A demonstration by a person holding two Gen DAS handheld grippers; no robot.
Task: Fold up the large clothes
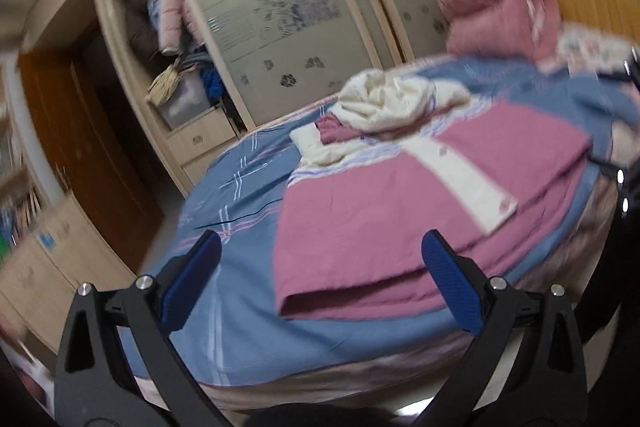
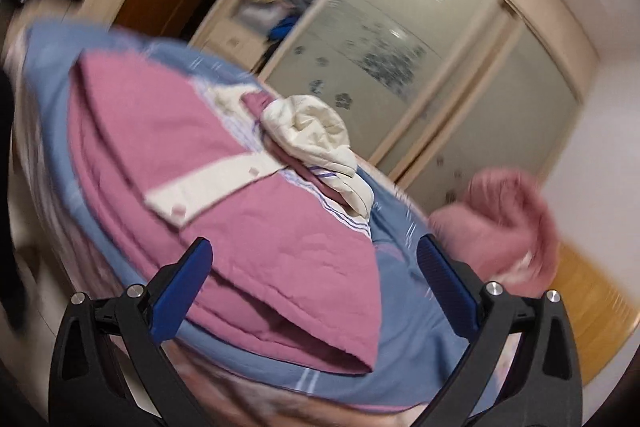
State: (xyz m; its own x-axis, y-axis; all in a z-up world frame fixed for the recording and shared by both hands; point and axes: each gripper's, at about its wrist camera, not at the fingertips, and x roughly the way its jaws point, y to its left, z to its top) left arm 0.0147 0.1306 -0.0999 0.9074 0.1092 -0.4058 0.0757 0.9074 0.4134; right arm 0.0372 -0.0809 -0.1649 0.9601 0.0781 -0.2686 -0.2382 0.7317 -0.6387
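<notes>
Both hand-held grippers, left [image 1: 320, 283] and right [image 2: 314, 287], gape empty; each should pinch a hem corner of the garment [image 1: 360, 223] on the bed [image 1: 240, 227].

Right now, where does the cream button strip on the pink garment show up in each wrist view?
Left wrist: the cream button strip lies right of centre, running diagonally down to the right across the pink garment.
Right wrist: the strip sits left of centre, sloping down to the left.
Shared landmark: the crumpled cream cloth just beyond the strip's far end.
</notes>
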